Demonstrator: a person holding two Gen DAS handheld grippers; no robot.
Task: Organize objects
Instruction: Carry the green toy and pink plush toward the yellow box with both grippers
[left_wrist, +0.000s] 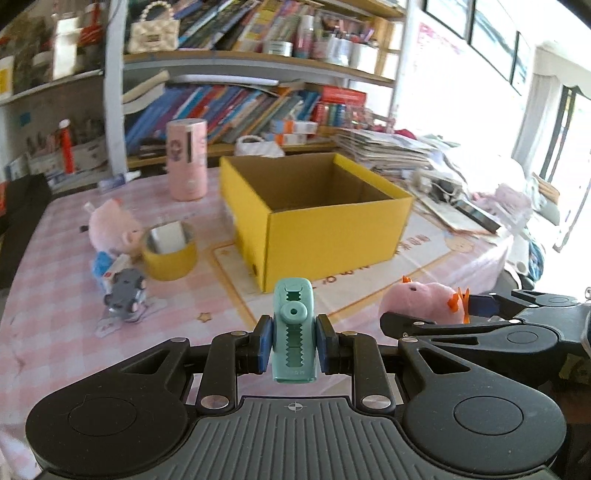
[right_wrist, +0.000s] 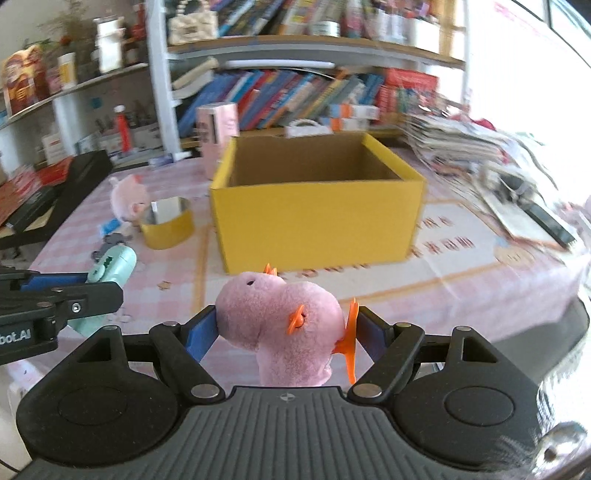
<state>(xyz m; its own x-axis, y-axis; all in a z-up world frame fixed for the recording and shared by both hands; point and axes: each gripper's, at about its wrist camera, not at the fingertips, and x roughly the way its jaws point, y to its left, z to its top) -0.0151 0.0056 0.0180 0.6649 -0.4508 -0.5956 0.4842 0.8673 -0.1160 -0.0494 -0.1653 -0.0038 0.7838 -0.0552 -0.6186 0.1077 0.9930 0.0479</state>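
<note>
My left gripper is shut on a teal correction-tape dispenser and holds it above the pink checked tablecloth. It also shows in the right wrist view. My right gripper is shut on a pink plush toy with orange fins, seen at the right of the left wrist view. An open yellow cardboard box stands ahead of both grippers, its inside bare as far as it shows.
A pink pig plush, a yellow tape roll and a small grey toy lie left of the box. A pink cylinder stands behind. Stacked papers fill the right; bookshelves stand behind.
</note>
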